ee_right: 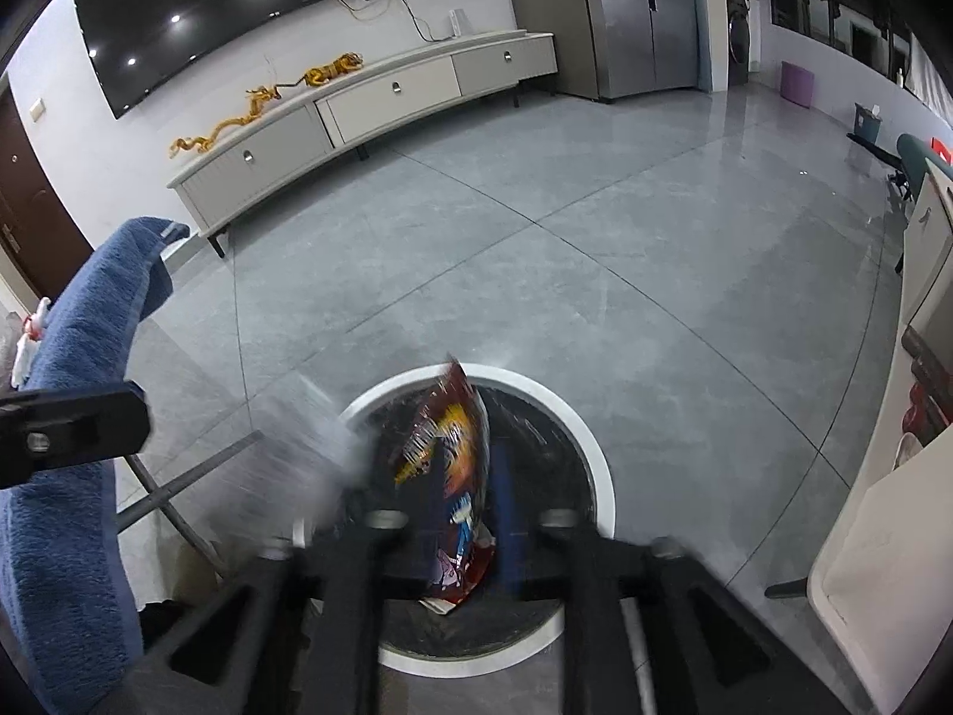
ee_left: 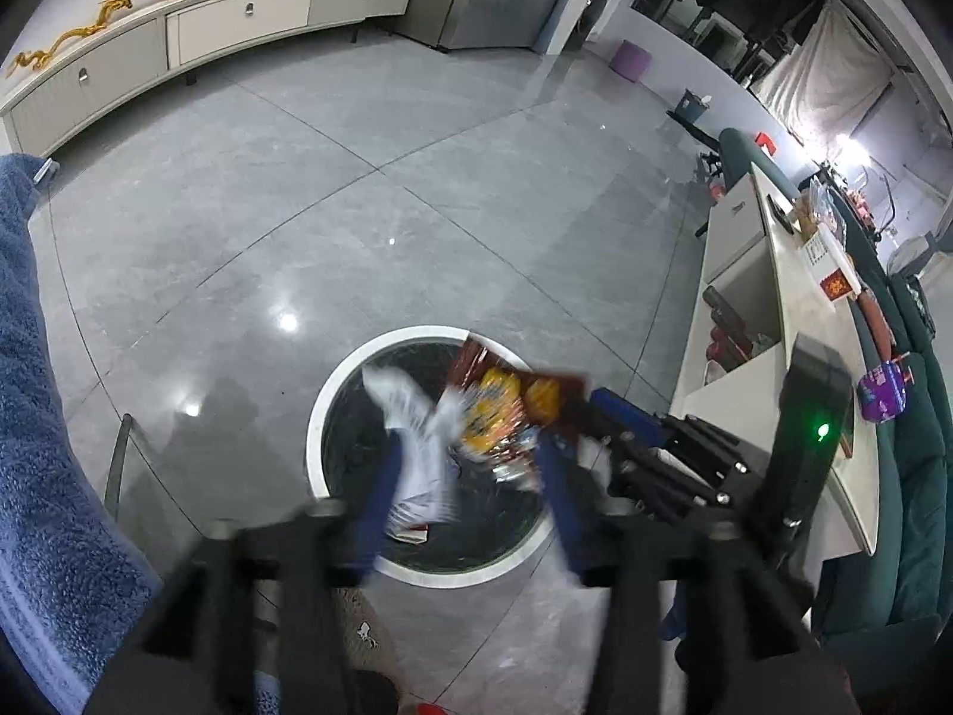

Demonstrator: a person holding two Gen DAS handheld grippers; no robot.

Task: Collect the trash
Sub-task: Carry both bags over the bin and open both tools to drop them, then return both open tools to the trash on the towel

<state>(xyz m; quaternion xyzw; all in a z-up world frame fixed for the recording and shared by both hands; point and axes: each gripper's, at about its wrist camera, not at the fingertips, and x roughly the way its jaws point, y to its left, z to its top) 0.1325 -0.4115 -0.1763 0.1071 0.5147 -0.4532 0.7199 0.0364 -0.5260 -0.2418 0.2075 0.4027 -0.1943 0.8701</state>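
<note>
A round white-rimmed trash bin with a black liner stands on the grey floor below both grippers; it also shows in the right wrist view. My left gripper is open above the bin, and a blurred white crumpled paper hangs between its fingers over the opening. My right gripper is shut on a red and orange snack bag, held upright over the bin. The same bag shows in the left wrist view, with the right gripper's blue finger behind it.
A blue towel hangs at the left, also in the right wrist view. A white shelf unit and a green sofa stand at the right. A long low cabinet runs along the far wall.
</note>
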